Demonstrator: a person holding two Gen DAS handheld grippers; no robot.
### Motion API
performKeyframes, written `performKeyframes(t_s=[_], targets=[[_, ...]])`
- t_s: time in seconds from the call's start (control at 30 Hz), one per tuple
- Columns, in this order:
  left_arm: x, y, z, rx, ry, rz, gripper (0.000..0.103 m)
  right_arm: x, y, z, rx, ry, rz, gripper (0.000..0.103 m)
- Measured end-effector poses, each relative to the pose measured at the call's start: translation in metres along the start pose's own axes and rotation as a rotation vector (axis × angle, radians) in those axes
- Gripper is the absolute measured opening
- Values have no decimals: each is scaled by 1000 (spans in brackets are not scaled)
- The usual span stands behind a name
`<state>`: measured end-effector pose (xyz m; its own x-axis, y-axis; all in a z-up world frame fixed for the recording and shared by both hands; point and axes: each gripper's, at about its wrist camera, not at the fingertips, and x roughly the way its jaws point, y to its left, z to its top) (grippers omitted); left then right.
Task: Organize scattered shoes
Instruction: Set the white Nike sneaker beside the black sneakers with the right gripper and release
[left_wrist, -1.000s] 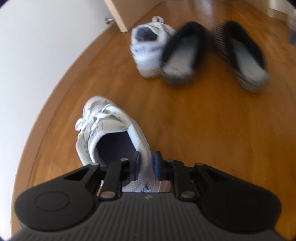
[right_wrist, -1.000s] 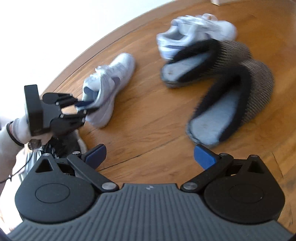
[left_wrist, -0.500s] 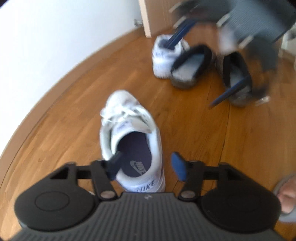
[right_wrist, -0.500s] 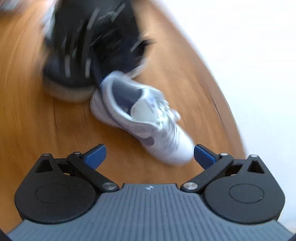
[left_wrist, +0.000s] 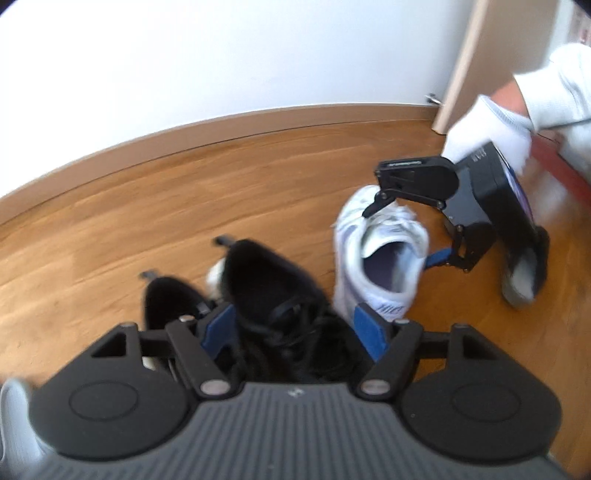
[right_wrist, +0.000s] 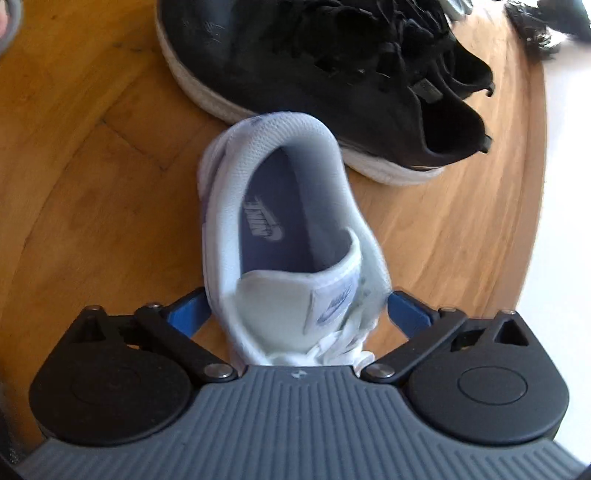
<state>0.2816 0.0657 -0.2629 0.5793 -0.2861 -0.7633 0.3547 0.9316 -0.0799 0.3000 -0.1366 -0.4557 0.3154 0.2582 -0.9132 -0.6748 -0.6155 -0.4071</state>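
The white sneaker (right_wrist: 291, 236) stands upright on the wooden floor (right_wrist: 92, 206), its mesh collar and pale purple insole facing up; in the right wrist view it fills the centre, heel toward 12 o'clock, laces toward 6. The right gripper (right_wrist: 297, 314) straddles its laced midfoot from above, pointing steeply down, blue pads on either side; the jaws stand wide, and whether the pads touch the shoe cannot be told.

Just beyond the heel, from 11 to 2 o'clock, lies a black sneaker (right_wrist: 332, 74) with a pale sole and tangled black laces, close to or touching the white one.

The left wrist view shows what the right cannot: a white-gloved hand (left_wrist: 487, 129) at 2 o'clock holding the right gripper over the white sneaker (left_wrist: 380, 258), a grey slipper (left_wrist: 524, 273) at 3 o'clock partly hidden behind that gripper, and the wooden skirting with white wall above. The left gripper (left_wrist: 293, 328) tilts down over a second black sneaker (left_wrist: 280, 302); its jaws are opening and grip nothing. Another black shoe (left_wrist: 166, 302) sits at 9 o'clock.
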Motion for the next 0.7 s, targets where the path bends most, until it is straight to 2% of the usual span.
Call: performKeyframes(t_s=[0.1,0.2,0.27,0.37,0.47,0.53,0.63,0.7], targets=[[-7,1,-2,14,7,14,70,13,-5,10,136,54,35,94],[-18,2,-7,19,9,9,70,13,-13,13,386,111,34,86],[-17,1,-10,20,8,-6,70,12,-26,5,676,145,36,84],[-14,0,-15,22,17,-13,70,9,-47,-26,1139,184,76,83],[-10,3,-19,6,26,-18,70,8,-65,-42,1450,202,74,83],[-9,6,-20,-17,34,-15,70,10,-82,-51,1696,255,86,83],[-13,8,-17,-38,29,2,70,13,-94,-53,1919,294,159,82],[-16,9,-15,-52,20,5,70,15,-96,-48,1979,295,203,83]])
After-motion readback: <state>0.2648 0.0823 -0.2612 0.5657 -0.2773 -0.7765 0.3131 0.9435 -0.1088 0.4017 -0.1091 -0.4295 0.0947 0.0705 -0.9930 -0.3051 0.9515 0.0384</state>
